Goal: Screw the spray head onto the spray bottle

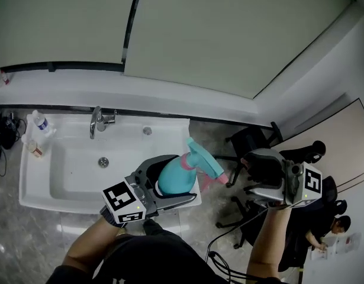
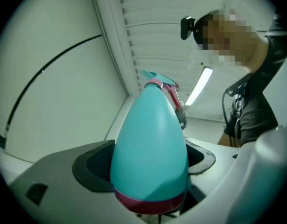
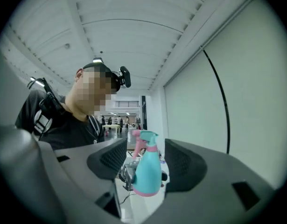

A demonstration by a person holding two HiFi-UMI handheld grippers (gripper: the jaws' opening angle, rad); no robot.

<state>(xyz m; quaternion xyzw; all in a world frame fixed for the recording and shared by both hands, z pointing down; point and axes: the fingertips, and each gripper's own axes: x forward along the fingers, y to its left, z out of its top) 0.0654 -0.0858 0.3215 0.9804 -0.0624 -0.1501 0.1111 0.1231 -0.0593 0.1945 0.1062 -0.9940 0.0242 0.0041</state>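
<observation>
A teal, teardrop-shaped plastic spray bottle [image 1: 174, 181] with a magenta band at its base is sitting clamped between the left gripper's [image 1: 170, 185] jaws, leaning toward the right gripper [image 1: 257, 174]. Its teal spray head [image 1: 203, 160] with a pink trigger is sitting on the neck, apart from the right gripper's parted jaws.

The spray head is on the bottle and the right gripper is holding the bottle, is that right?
No: the left gripper holds the bottle, as the left gripper view shows; the right gripper is open and empty. The spray head is on.
</observation>
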